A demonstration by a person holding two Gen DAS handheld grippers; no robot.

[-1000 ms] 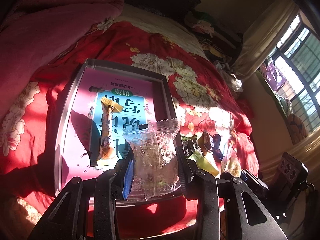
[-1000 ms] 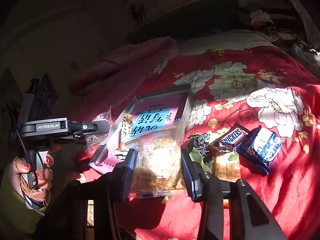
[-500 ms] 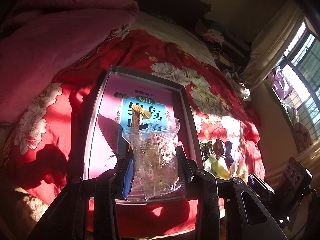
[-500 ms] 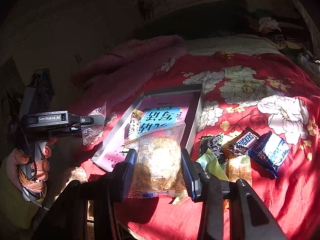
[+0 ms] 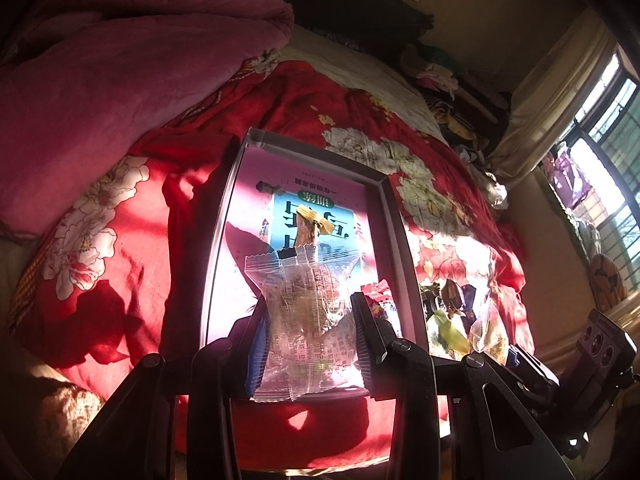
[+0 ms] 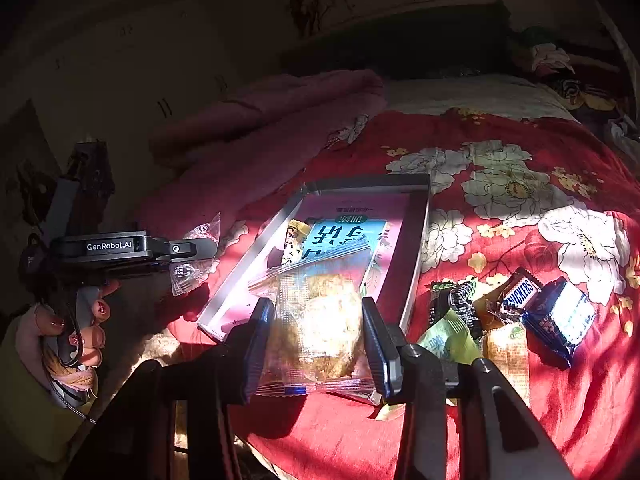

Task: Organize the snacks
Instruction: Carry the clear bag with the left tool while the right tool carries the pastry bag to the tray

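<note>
In the left wrist view, a shallow grey tray [image 5: 394, 216] lies on the red floral bedspread [image 5: 132, 264], its floor covered by a pink and blue printed sheet [image 5: 256, 208]; a long snack stick with a yellow crimped end [image 5: 310, 224] lies on that sheet. The left claw [image 5: 312, 336] is clamped on a clear snack packet [image 5: 310, 312], which hangs over the near end of the tray. Beyond the tray's right wall, a small heap of loose snacks [image 5: 452, 316] rests on the bedspread. In the right wrist view, the same tray [image 6: 420, 240] holds the stick [image 6: 294, 240] along its left side. The right claw [image 6: 316, 344] grips a clear packet with a golden pastry inside [image 6: 320, 320], held above the tray's near edge. Right of the tray lie a Snickers bar [image 6: 520, 294], a blue wrapper [image 6: 560, 320], a dark wrapper [image 6: 452, 304] and a green wrapper [image 6: 448, 340], close together. At far left, the left claw [image 6: 192, 256] holds its packet [image 6: 198, 256] just beside the tray's left wall.
</note>
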